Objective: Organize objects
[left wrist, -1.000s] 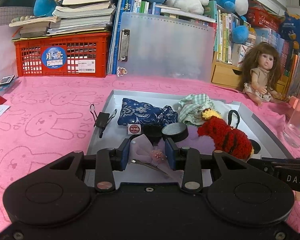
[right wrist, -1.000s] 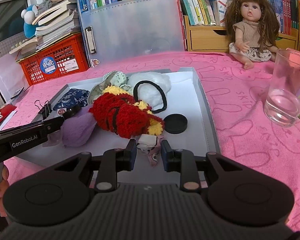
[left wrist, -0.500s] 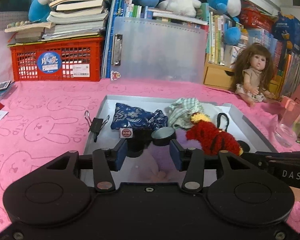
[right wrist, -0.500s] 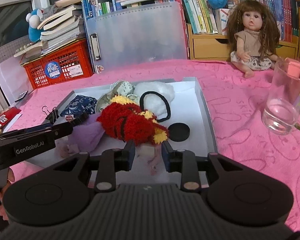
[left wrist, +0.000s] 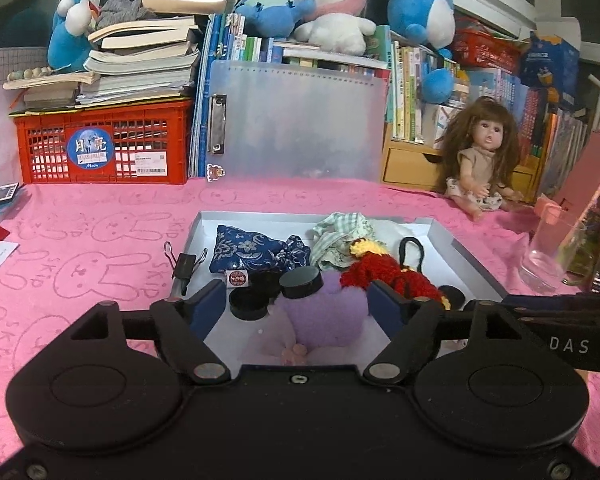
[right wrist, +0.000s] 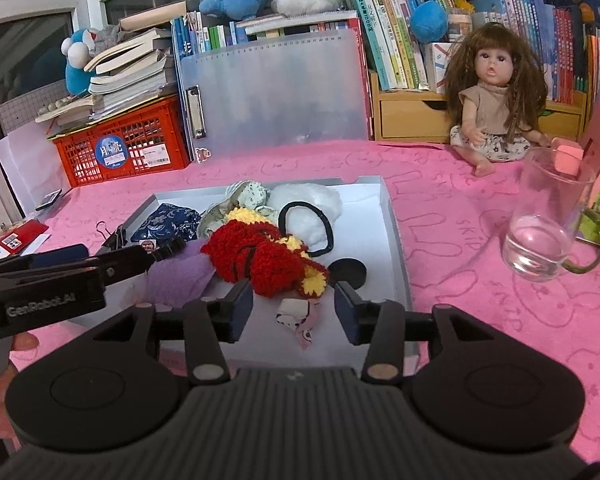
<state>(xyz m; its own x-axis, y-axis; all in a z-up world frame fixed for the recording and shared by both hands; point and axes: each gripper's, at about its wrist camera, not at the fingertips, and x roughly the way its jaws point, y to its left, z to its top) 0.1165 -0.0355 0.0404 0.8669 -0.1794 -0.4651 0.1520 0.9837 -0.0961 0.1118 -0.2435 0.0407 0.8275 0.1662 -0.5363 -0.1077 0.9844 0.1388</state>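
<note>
A grey tray (left wrist: 472, 256) (right wrist: 396, 240) on the pink cloth holds the small things. My left gripper (left wrist: 296, 306) hovers over its near end with its jaws opening. A purple fluffy hair piece (left wrist: 324, 320) lies loose in the tray between them, untouched by the pads. My right gripper (right wrist: 293, 308) is opening too, above a small white and pink patterned clip (right wrist: 300, 314) that rests free on the tray floor. Further in lie a red and yellow crochet piece (right wrist: 260, 256), a blue floral pouch (left wrist: 256, 250), a black hair tie (right wrist: 312, 224) and black round lids (left wrist: 302, 278).
A black binder clip (left wrist: 186, 264) hangs on the tray's left rim. A glass mug (right wrist: 548, 232) stands right of the tray, with a doll (right wrist: 496, 108) behind it. At the back are a red crate (left wrist: 100, 148), a clear folder (left wrist: 296, 120) and books.
Both grippers have spread their jaws and risen. The left let go of the purple hair piece and the right let go of the small patterned clip; both now lie in the tray.
</note>
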